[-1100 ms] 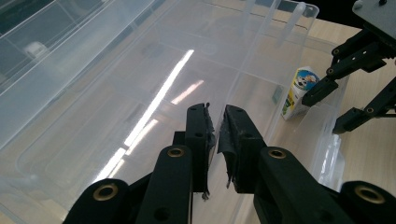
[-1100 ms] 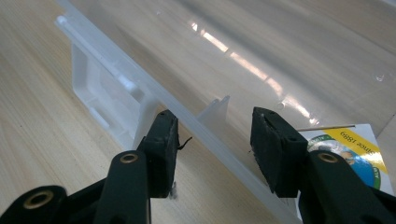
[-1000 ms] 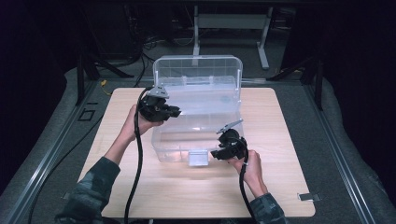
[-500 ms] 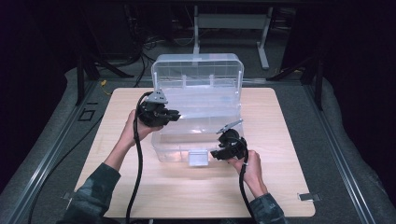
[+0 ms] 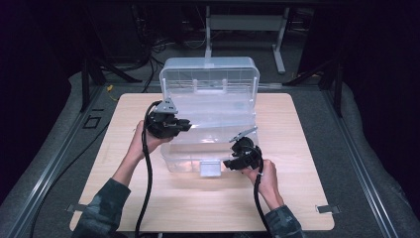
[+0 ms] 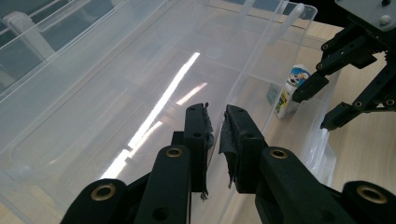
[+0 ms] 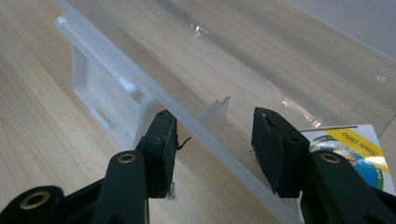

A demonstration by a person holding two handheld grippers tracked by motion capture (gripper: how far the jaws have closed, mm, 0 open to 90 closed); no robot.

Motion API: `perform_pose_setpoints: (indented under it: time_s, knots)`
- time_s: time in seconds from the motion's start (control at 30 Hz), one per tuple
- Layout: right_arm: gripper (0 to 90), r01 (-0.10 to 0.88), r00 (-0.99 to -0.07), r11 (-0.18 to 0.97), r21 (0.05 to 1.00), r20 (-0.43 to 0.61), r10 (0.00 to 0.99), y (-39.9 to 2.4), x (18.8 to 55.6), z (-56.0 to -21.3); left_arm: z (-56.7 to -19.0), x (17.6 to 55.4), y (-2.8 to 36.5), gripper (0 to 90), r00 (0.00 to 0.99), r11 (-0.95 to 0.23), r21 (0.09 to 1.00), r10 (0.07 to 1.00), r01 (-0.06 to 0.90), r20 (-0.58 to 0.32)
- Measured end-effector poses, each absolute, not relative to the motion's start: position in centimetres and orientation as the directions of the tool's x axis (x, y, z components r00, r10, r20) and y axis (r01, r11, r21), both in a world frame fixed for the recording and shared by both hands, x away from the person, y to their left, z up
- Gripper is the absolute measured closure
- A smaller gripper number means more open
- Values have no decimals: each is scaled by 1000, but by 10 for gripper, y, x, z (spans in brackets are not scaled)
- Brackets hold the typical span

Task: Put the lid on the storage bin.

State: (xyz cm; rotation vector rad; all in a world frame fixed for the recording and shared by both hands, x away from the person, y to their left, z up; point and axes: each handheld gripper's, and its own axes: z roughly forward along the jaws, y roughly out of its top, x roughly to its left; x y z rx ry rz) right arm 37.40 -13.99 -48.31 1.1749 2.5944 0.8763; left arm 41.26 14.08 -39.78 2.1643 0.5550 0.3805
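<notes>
Bare light wooden tabletop (image 5: 307, 163) open right of and in front of clear plastic storage box (image 5: 213, 126); raised clear hinged lid (image 5: 209, 74) blocks passage behind; small carton (image 6: 292, 91) inside near front wall.

Your high view is soft and slightly blurred, with the surface (image 5: 307, 148) lit from above and the room around it nearly black. In your left gripper view, a long white glare streak runs across the clear box (image 6: 154, 116). Near tongs look slightly unsharp.
</notes>
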Motion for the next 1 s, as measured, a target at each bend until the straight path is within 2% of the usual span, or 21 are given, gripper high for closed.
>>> perform_pose_setpoints:
  time_s: [1.0]
  knots:
    - [510, 642, -681, 503, 579, 129, 720, -143, 376, -484, -408, 396, 139, 774, 838, -529, 811, 538, 250, 93]
